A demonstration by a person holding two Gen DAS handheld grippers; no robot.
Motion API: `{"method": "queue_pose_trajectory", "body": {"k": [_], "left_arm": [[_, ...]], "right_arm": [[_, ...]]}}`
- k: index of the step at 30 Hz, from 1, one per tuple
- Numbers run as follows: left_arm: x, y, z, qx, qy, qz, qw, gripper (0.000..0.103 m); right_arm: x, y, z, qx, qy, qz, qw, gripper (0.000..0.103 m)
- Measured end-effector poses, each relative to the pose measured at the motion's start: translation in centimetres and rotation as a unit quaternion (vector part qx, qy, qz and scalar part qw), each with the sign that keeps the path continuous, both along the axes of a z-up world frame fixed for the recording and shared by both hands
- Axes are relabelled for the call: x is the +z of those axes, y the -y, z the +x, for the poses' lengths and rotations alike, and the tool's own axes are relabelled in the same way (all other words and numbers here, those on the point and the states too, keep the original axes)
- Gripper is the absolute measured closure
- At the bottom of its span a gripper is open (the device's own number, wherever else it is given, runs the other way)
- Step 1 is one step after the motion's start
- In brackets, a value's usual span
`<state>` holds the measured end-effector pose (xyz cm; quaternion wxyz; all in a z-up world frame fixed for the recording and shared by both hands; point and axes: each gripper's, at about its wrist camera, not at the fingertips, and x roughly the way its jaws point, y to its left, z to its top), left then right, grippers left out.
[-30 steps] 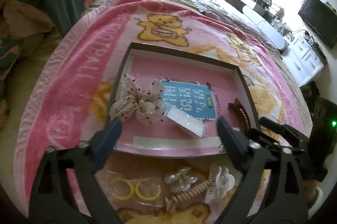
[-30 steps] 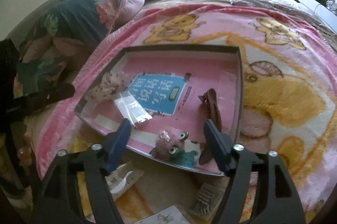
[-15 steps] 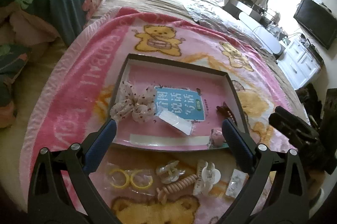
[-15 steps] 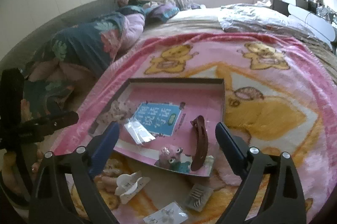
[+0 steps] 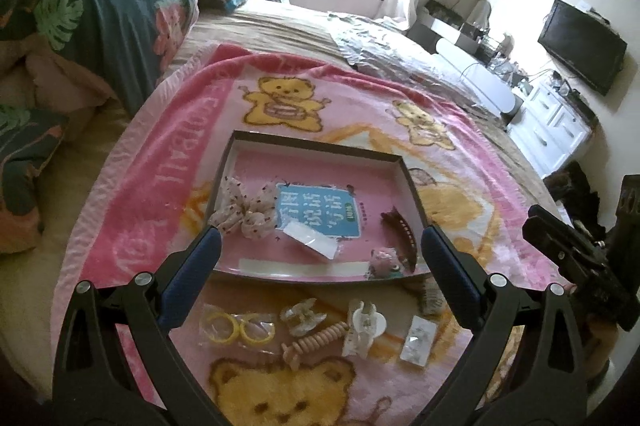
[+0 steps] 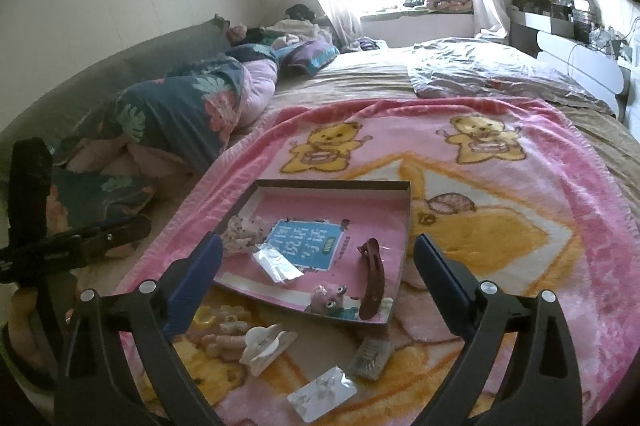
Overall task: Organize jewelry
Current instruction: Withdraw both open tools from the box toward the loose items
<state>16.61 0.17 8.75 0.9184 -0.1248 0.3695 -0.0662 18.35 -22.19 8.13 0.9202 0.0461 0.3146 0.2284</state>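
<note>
both grippers, left gripper (image 5: 316, 258) and right gripper (image 6: 316, 266), are held spread, nothing gripped. loose clips lie at 6 o'clock of the tray (image 5: 320, 150); the white claw clip (image 5: 363, 326) could be snagged in the plush blanket (image 5: 160, 153).

A fuzzy, plush pink blanket (image 5: 132, 209) lies under a glossy, smooth cardboard tray (image 5: 320, 145) holding a sheer dotted cloth scrunchie (image 5: 244, 214) and a shiny brown plastic hair clip (image 6: 371, 278).

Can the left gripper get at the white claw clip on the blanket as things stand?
Probably yes. The left gripper is open and empty, and the white claw clip lies uncovered on the blanket just outside the box, below the fingers. Only the spiral hair tie touches it.
</note>
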Motion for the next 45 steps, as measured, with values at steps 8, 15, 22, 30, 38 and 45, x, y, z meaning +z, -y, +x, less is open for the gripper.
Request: {"method": "queue_pose_trajectory", "body": {"k": [8, 15, 22, 30, 38, 45], "left_arm": [[1.1, -0.6, -2.1, 0.001, 0.014, -0.002, 0.9999, 0.009], [1.6, -0.6, -4.1, 0.001, 0.024, 0.005, 0.9997, 0.009], [1.6, -0.6, -5.9, -0.003, 0.029, 0.008, 0.9995, 0.009], [1.3, -0.9, -7.7, -0.003, 0.030, 0.020, 0.9994, 0.009], [-0.4, -1.7, -8.8, 0.003, 0.013, 0.031, 0.9994, 0.009], [-2.1, -2.4, -9.8, 0.004, -0.004, 0.042, 0.9991, 0.009]], "right_arm": [[0.8, 0.1, -3.0, -0.007, 0.010, -0.002, 1.000, 0.006], [1.7, -0.5, -5.3, -0.005, 0.018, -0.010, 1.000, 0.006], [2.0, -0.8, -7.0, -0.004, 0.021, -0.018, 1.000, 0.006], [1.3, -0.9, -8.6, -0.002, 0.015, -0.030, 0.999, 0.006], [-0.4, -1.6, -9.6, 0.009, -0.006, -0.041, 0.999, 0.006], [-2.3, -2.6, -10.4, 0.019, -0.026, -0.060, 0.998, 0.006]]}}
